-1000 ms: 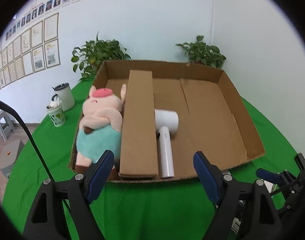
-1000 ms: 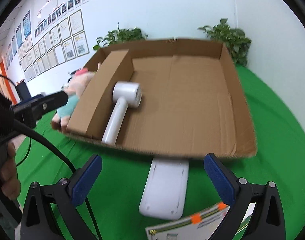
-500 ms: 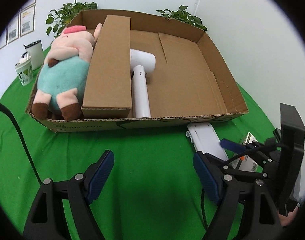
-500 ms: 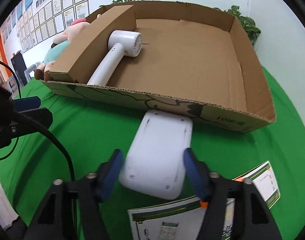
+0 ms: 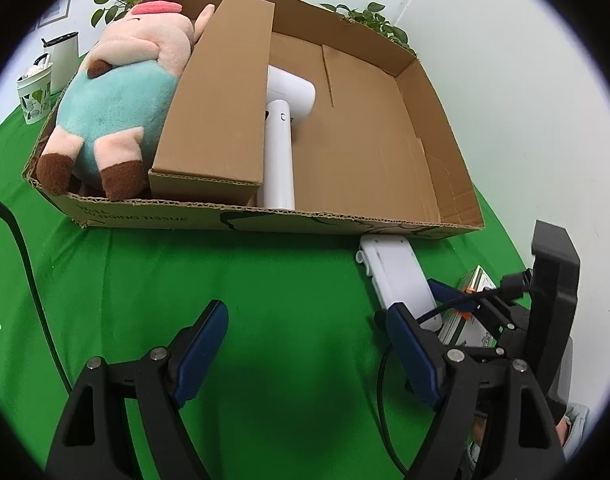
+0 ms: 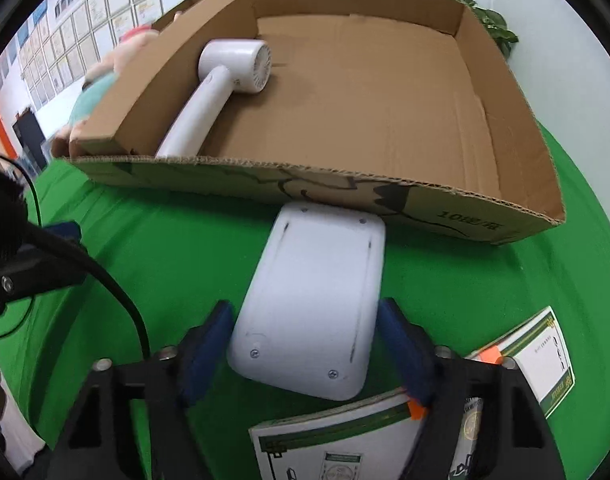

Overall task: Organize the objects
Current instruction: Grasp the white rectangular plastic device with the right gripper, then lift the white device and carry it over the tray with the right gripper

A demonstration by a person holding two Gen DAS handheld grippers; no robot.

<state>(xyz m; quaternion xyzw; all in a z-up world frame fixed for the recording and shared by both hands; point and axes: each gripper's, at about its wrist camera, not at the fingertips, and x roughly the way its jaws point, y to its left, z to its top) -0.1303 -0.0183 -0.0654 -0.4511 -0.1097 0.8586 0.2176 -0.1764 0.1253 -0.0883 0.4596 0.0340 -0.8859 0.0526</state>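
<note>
Right gripper (image 6: 305,344): blue fingers (image 6: 207,342) now flank the near end of the white flat device (image 6: 313,304), pads just beside its sides; firm contact can't be confirmed. A second ago they were spread wide, well short of it; half a second ago they had begun narrowing around it. The device lies underside up on the green desk (image 6: 165,248), its far end touching the front wall of the cardboard tray (image 6: 425,204).

Left gripper (image 5: 305,348): fingers open and empty, above bare desk. Its view has dropped and pulled back from the tray since a second ago.

In the tray: pig plush (image 5: 117,92) left, cardboard box (image 5: 221,96) as divider, white hair dryer (image 5: 281,136) beside it. Green-white cartons (image 6: 533,360) near the right gripper.
</note>
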